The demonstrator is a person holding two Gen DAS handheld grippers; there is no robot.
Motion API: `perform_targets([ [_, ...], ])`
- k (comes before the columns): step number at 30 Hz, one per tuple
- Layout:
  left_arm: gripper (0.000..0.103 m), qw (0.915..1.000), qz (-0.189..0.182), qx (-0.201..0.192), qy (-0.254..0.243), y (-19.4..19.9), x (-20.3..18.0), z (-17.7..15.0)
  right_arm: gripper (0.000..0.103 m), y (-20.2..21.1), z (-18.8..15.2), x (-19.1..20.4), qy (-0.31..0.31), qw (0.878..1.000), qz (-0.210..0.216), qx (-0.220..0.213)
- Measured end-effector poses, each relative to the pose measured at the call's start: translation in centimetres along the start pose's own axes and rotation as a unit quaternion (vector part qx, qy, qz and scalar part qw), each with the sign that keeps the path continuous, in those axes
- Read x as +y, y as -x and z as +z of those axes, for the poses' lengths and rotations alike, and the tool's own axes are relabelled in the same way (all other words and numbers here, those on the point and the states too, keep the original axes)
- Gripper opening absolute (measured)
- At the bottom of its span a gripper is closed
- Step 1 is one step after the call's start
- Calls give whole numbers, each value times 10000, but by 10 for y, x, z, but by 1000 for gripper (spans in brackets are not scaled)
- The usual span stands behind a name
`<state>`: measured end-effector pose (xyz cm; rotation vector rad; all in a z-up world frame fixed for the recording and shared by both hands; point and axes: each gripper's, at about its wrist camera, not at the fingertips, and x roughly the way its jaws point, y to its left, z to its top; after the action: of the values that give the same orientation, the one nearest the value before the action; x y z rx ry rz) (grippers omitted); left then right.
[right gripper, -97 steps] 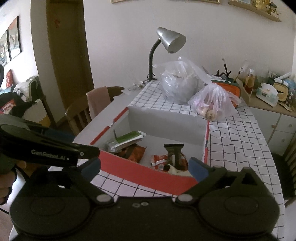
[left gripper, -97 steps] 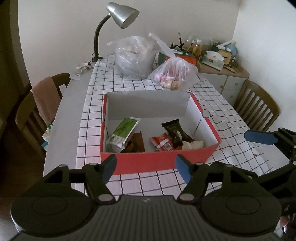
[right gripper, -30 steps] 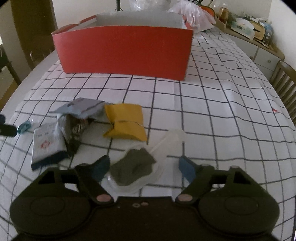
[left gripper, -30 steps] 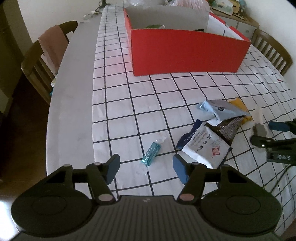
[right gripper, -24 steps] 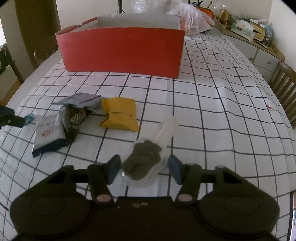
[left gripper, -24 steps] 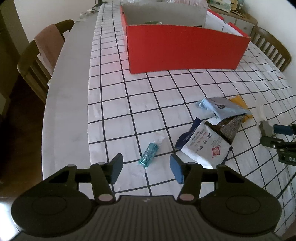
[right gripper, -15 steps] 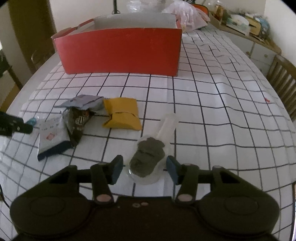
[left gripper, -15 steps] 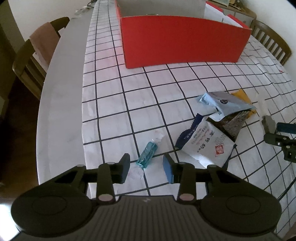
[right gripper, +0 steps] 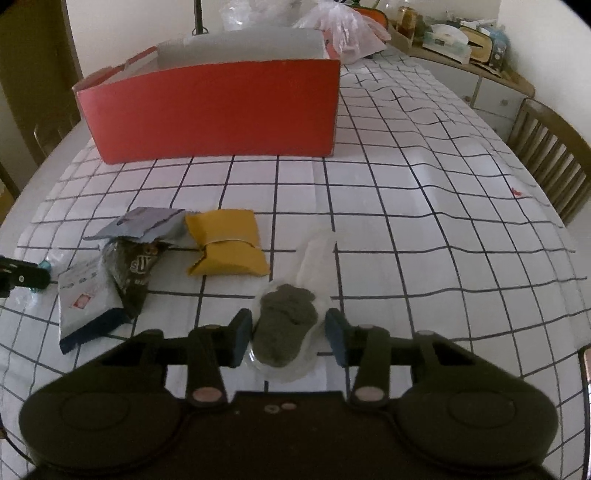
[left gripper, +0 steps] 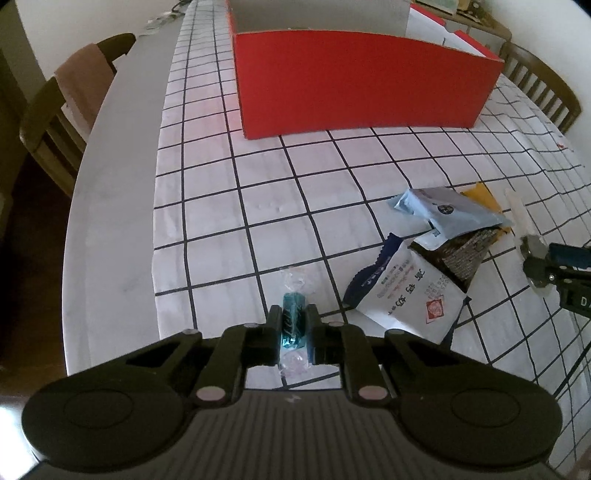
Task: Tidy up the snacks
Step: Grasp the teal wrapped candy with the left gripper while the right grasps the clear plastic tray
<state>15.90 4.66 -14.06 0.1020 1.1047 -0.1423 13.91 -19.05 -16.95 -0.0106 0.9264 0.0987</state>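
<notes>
My left gripper [left gripper: 293, 328] is shut on a teal wrapped candy [left gripper: 293, 321] lying on the checked tablecloth. My right gripper [right gripper: 289, 338] has its jaws around a clear packet with a grey-green snack [right gripper: 286, 326]; narrow gaps remain on both sides. A white packet with red print [left gripper: 406, 295], a dark patterned packet [left gripper: 458, 254], a light blue packet [left gripper: 443, 214] and a yellow packet [right gripper: 225, 242] lie in a loose pile between the grippers. The red open box [left gripper: 354, 79] stands farther back; it also shows in the right wrist view [right gripper: 218, 110].
Wooden chairs stand at the table's left [left gripper: 62, 122] and right [right gripper: 550, 155]. Plastic bags [right gripper: 343, 29] sit behind the box. A sideboard with clutter [right gripper: 461, 40] is at the back right. The table's left edge [left gripper: 85, 221] is bare of cloth.
Both grippers came down from above the box to the loose snacks. My left jaws closed onto the teal candy. My right jaws narrowed around the grey-green snack packet.
</notes>
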Motion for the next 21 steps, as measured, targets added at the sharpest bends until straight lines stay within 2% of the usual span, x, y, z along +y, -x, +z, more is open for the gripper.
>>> perform_targets([
  [2, 12, 10000, 9, 5, 44, 1, 0, -1, 38, 2, -2, -2, -31, 10000, 1, -24],
  [8, 12, 9995, -60, 48, 305, 6, 5, -4, 38, 12, -9, -6, -128, 9998, 120, -40],
  [21, 12, 9970, -287, -266, 673, 52, 0, -2, 38, 52, -7, -8, -390, 9976, 421, -382],
])
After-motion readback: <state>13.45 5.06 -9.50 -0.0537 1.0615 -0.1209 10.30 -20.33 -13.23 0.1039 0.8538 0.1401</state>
